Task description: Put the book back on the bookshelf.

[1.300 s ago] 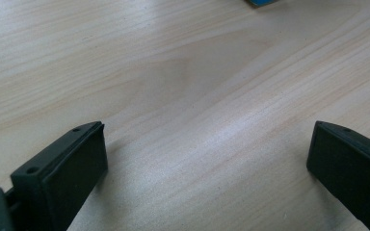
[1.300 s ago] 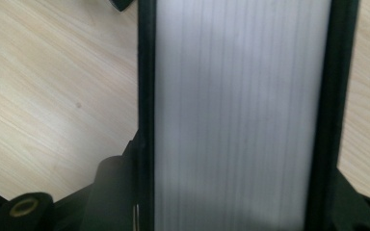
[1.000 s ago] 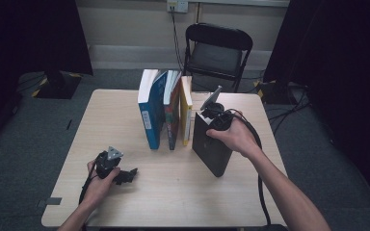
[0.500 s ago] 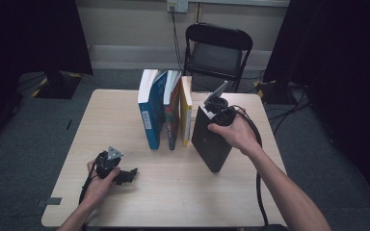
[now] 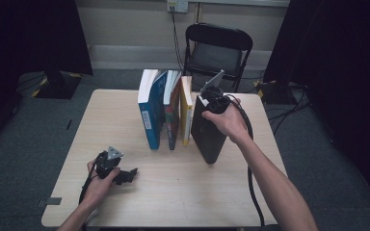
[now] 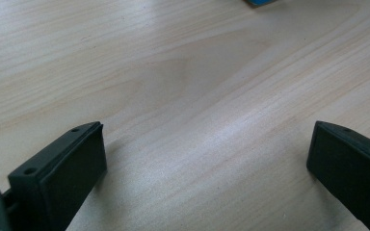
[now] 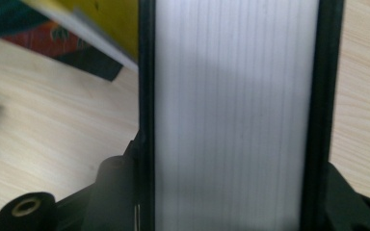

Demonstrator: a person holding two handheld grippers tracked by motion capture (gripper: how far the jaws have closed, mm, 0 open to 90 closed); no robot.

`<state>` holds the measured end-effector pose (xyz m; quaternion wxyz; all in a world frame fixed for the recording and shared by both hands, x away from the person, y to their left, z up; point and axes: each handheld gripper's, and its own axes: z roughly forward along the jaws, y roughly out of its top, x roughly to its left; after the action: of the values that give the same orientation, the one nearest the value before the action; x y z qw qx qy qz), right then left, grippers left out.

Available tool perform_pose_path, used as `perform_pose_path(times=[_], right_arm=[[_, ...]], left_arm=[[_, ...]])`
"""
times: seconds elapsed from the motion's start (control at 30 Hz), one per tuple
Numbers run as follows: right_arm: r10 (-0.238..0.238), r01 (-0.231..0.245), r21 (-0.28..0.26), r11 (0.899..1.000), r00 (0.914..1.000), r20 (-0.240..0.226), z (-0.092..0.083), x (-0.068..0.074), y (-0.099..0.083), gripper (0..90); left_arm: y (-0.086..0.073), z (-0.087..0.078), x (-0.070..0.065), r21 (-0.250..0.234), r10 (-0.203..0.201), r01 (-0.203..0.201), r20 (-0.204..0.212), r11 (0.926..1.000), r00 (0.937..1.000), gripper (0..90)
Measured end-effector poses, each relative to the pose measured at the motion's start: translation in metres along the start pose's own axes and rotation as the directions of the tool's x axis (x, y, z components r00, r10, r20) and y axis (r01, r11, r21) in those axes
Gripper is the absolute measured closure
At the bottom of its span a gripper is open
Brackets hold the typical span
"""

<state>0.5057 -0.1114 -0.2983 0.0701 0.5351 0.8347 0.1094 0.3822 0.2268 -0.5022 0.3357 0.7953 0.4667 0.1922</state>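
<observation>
A thick black book (image 5: 207, 137) stands upright just right of a row of three upright books: blue (image 5: 149, 115), red-green (image 5: 172, 115) and yellow (image 5: 187, 113). My right gripper (image 5: 211, 98) is shut on the black book's top edge. In the right gripper view, its white page block (image 7: 236, 115) fills the gap between the jaws of my right gripper (image 7: 231, 202), with the yellow book (image 7: 111, 19) close beside it. My left gripper (image 5: 125, 175) rests on the table near the front left. In its own view, my left gripper (image 6: 207, 173) is open over bare wood.
The light wooden table (image 5: 125, 120) has free surface in front of the books and at its left. A black folding chair (image 5: 217, 48) stands behind the far edge. Cables run across the floor at the right. A corner of the blue book (image 6: 262, 2) shows far off.
My right hand has carried the black book a little up and away from me, closer to the yellow book. The left hand and its gripper have stayed put.
</observation>
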Motion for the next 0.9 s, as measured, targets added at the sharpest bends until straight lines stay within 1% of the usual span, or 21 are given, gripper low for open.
perform_pose_path(times=[0.03,0.13,0.2,0.27,0.37,0.4,0.43,0.5,0.57,0.6,0.67,0.73,0.77,0.8,0.9], right_arm=[[0.0,0.0,0.0,1.0,1.0,0.0,0.0,0.0,0.0,53.4],[0.022,-0.022,0.004,1.0,0.9998,0.003,0.001,0.001,0.008,53.4],[0.045,-0.045,0.004,0.999,0.9988,0.018,0.003,0.002,0.017,53.4],[0.071,-0.07,-0.017,0.997,0.9971,0.028,0.004,0.003,0.022,53.4],[0.082,-0.081,-0.019,0.996,0.9958,0.041,0.006,0.003,0.026,53.4],[0.1,-0.1,-0.012,0.995,0.9939,0.045,0.007,0.002,0.031,53.4],[0.1,-0.1,-0.012,0.995,0.9939,0.045,0.007,0.002,0.031,53.4],[0.128,-0.128,-0.012,0.992,0.9911,0.037,0.008,0.001,0.036,53.4],[0.135,-0.134,-0.01,0.991,0.9901,0.039,0.008,0.001,0.038,53.4],[0.156,-0.155,-0.013,0.988,0.9867,0.047,0.009,0.002,0.042,53.4],[0.159,-0.159,-0.008,0.987,0.9862,0.046,0.009,0.001,0.045,53.4],[0.183,-0.183,0.0,0.983,0.9819,0.05,0.01,0.0,0.054,53.4],[0.183,-0.183,0.0,0.983,0.9819,0.05,0.01,0.0,0.054,53.4],[0.184,-0.184,0.001,0.983,0.9812,0.06,0.01,0.001,0.059,53.4],[0.2,-0.201,-0.004,0.98,0.977,0.073,0.013,0.002,0.066,53.4]], left_arm=[[0.0,0.0,0.0,0.0,0.0,0.0,0.0,1.0,1.0,0.0],[0.0,0.0,0.0,0.0,0.0,0.0,0.0,1.0,1.0,0.0],[0.0,0.0,0.0,0.002,0.0,0.0,0.002,1.0,1.0,0.0],[0.0,0.0,0.0,0.003,0.0,0.0,0.002,1.0,1.0,0.0],[0.0,0.0,0.0,0.003,0.001,-0.001,0.002,1.0,1.0,0.0],[0.0,0.0,0.0,0.003,0.0,0.0,0.002,1.0,1.0,0.0],[0.0,0.0,0.0,0.003,0.0,0.0,0.002,1.0,1.0,0.0],[0.0,0.0,0.0,0.004,0.003,-0.003,0.002,1.0,1.0,0.0],[0.0,0.0,0.0,0.005,0.004,-0.004,0.002,1.0,1.0,0.0],[0.0,0.0,0.0,0.004,0.004,-0.004,0.003,1.0,1.0,0.0],[0.0,0.0,0.0,0.002,0.003,-0.003,0.003,1.0,1.0,0.0],[0.0,0.0,0.0,0.002,0.003,-0.003,0.004,1.0,1.0,0.0],[0.0,0.0,0.0,0.002,0.003,-0.003,0.004,1.0,1.0,0.0],[0.0,0.0,0.0,0.0,0.001,-0.001,0.004,1.0,1.0,0.0],[0.0,0.0,0.0,0.001,0.002,-0.002,0.004,1.0,1.0,0.0]])
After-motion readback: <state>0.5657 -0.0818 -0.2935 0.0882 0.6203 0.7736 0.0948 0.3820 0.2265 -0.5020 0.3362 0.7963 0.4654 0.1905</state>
